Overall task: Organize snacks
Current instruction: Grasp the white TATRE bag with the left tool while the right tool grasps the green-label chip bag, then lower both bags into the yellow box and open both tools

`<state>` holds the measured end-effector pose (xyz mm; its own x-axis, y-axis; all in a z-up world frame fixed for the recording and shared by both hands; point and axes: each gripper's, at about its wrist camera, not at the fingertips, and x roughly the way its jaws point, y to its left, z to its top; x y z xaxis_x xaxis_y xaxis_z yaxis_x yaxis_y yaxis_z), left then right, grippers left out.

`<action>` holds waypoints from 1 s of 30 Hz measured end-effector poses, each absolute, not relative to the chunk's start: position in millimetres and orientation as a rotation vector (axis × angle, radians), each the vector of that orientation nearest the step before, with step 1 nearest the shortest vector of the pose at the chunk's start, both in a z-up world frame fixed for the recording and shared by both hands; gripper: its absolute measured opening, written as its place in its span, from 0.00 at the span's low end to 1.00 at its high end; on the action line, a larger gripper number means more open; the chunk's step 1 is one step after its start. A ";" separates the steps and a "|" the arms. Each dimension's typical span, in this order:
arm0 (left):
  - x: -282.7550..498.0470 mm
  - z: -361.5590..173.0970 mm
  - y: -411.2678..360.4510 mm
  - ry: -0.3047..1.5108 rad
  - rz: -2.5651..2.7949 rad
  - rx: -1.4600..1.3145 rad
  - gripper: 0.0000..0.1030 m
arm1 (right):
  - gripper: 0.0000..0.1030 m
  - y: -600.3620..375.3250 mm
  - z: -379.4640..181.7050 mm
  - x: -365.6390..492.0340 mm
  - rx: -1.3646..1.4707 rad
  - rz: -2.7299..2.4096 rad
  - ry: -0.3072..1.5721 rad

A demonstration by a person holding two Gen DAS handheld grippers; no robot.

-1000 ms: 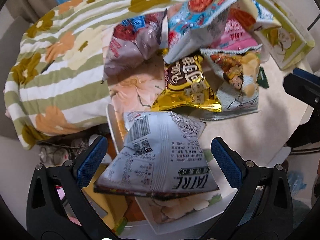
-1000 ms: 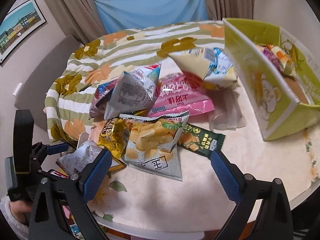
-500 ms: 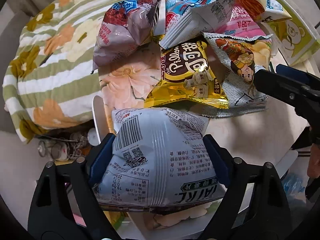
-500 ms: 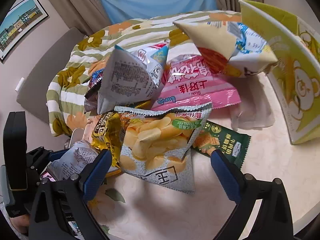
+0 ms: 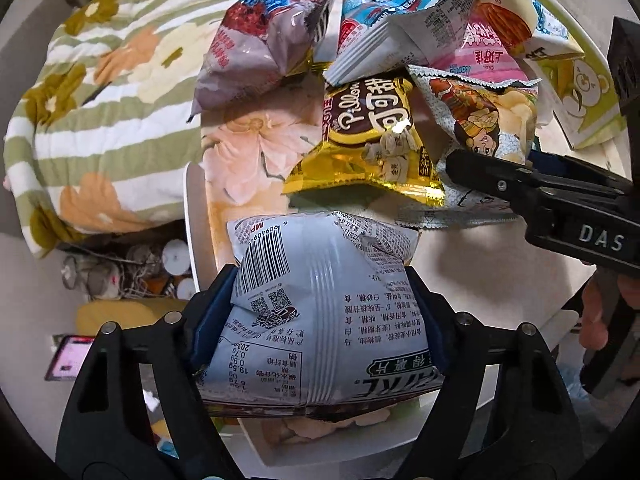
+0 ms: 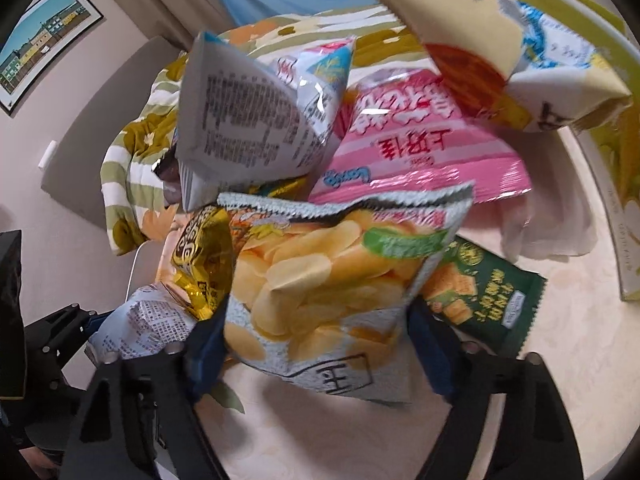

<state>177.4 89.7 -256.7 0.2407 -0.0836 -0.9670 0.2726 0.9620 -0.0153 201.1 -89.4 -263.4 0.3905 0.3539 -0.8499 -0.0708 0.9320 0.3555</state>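
Observation:
My left gripper [image 5: 320, 312] is shut on a grey-white snack bag [image 5: 324, 312] lying print-side up at the table's near edge; the bag also shows in the right wrist view [image 6: 148, 324]. My right gripper [image 6: 320, 340] has its blue pads pressed on both sides of a potato chip bag [image 6: 328, 284], which also shows in the left wrist view [image 5: 488, 124]. Behind lie a gold bag [image 5: 372, 140], a pink bag [image 6: 408, 140], a green cracker pack [image 6: 480, 300] and a purple bag [image 5: 256, 40]. A yellow-green bear box [image 5: 584, 92] stands at the right.
A white-and-blue bag [image 6: 248, 112] and a cream bag [image 6: 500, 56] stand puffed up behind the pile. A striped floral quilt [image 5: 100, 92] covers a seat left of the table. Clutter lies on the floor [image 5: 128, 264] below the table edge [image 5: 196, 216].
Both grippers closed in: the left from open around the grey-white bag to clamped on it, the right moved forward and shut on the chip bag.

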 end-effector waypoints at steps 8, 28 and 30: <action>164.0 -245.9 99.4 1.297 -0.242 0.112 0.74 | 0.57 -86.1 -256.9 192.1 0.246 0.276 1.127; 150.2 -101.7 72.7 1.004 -0.320 0.082 0.74 | 0.57 -133.0 -140.4 145.1 0.244 0.164 0.945; 152.9 -84.4 57.3 0.971 -0.336 0.079 0.74 | 0.57 -149.2 -122.9 141.4 0.253 0.137 0.903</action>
<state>152.9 57.3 -84.4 0.5172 -0.2442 -0.8203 0.3145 0.9456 -0.0832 141.4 -149.2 -122.9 0.6134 0.2234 -0.7575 -0.0118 0.9616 0.2740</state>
